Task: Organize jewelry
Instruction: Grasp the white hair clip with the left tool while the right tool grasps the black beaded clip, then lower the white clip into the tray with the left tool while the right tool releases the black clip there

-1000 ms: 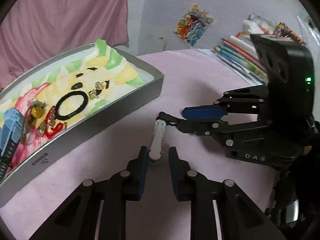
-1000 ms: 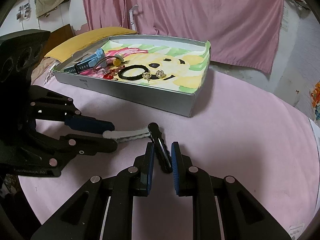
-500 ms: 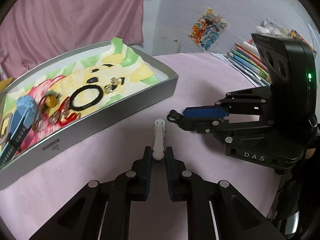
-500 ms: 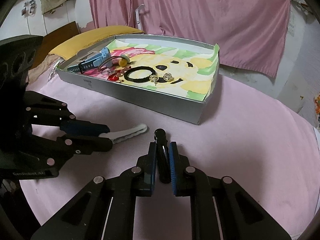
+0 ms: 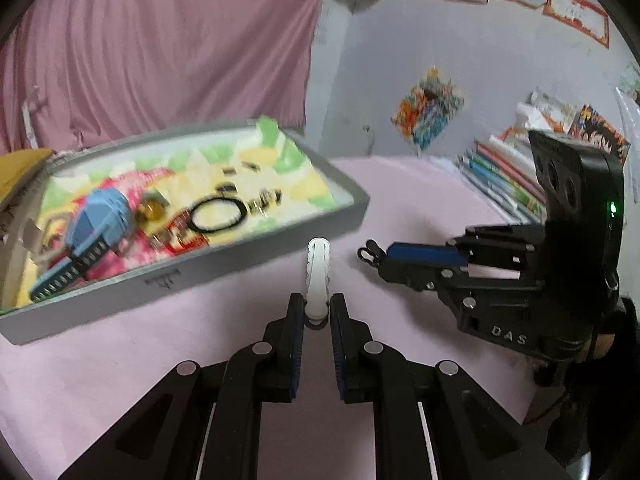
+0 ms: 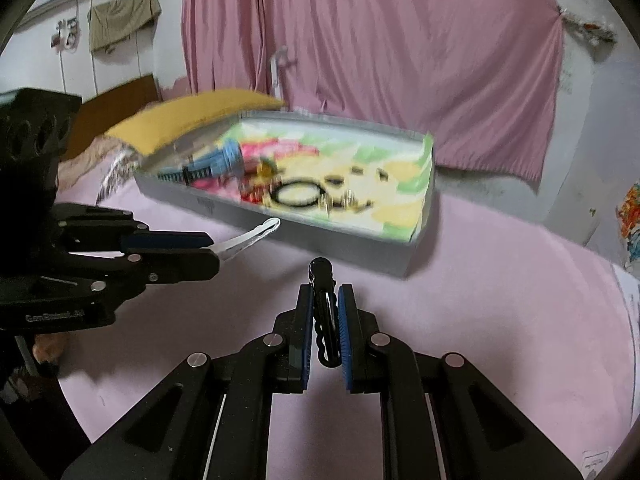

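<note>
My left gripper [image 5: 316,306] is shut on a white hair clip [image 5: 317,272] and holds it above the pink table, in front of the grey tray [image 5: 256,258]. My right gripper [image 6: 325,306] is shut on a black hair clip [image 6: 324,312], also lifted. The black clip's tip shows in the left wrist view [image 5: 370,256], and the white clip in the right wrist view [image 6: 250,238]. The tray [image 6: 320,236] holds a blue watch [image 5: 94,220], a black ring [image 5: 218,216], earrings [image 5: 266,204] and red pieces on a cartoon liner.
The table has a pink cover [image 6: 500,320]. Books [image 5: 504,176] are stacked at its far right. A pink curtain [image 6: 380,48] hangs behind the tray, and a yellow cushion [image 6: 192,116] lies beyond its left end.
Both grippers closed on their clips and lifted them off the table. Both now sit higher and the view tilts up toward the tray.
</note>
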`<state>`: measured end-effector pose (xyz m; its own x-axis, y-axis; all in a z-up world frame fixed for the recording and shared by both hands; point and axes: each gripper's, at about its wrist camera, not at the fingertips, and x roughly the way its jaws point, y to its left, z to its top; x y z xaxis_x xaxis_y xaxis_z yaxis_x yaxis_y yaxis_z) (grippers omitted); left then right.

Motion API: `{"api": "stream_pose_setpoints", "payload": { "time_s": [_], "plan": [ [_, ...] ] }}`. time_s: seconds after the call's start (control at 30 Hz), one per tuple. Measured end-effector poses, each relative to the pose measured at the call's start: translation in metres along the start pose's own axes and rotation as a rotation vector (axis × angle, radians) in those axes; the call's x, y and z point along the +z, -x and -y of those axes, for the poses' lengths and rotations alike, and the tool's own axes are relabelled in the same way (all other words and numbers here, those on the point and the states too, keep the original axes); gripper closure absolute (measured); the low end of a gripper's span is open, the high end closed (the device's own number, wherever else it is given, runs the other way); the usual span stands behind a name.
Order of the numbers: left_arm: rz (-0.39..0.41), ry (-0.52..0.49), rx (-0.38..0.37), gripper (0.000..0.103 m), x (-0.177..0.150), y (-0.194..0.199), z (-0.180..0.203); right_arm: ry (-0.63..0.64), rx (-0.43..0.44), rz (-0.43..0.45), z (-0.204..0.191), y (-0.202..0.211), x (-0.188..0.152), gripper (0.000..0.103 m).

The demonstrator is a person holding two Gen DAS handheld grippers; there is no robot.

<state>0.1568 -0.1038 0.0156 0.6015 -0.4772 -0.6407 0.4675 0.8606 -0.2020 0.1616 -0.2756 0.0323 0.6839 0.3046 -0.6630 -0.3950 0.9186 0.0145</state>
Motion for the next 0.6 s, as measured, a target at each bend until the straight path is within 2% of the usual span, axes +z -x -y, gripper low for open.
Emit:
{"api": "stream_pose_setpoints", "payload": {
  "time_s": [0.17,0.27,0.47,0.6],
  "plan": [
    [0.138,0.025,0.035,0.091,0.011,0.016,-0.007,-0.018,-0.021,0.147,-0.004,0.018,0.015,0.092],
    [0.216,0.031,0.085,0.091,0.018,0.024,-0.01,-0.036,-0.022,0.214,-0.006,0.021,0.024,0.092],
    [0.318,0.073,0.168,0.091,0.031,0.032,-0.022,-0.095,-0.018,0.318,-0.003,0.019,0.041,0.092],
    [0.39,0.063,0.228,0.091,0.039,0.037,-0.028,-0.103,-0.038,0.374,-0.004,0.015,0.054,0.092]
  ]
}}
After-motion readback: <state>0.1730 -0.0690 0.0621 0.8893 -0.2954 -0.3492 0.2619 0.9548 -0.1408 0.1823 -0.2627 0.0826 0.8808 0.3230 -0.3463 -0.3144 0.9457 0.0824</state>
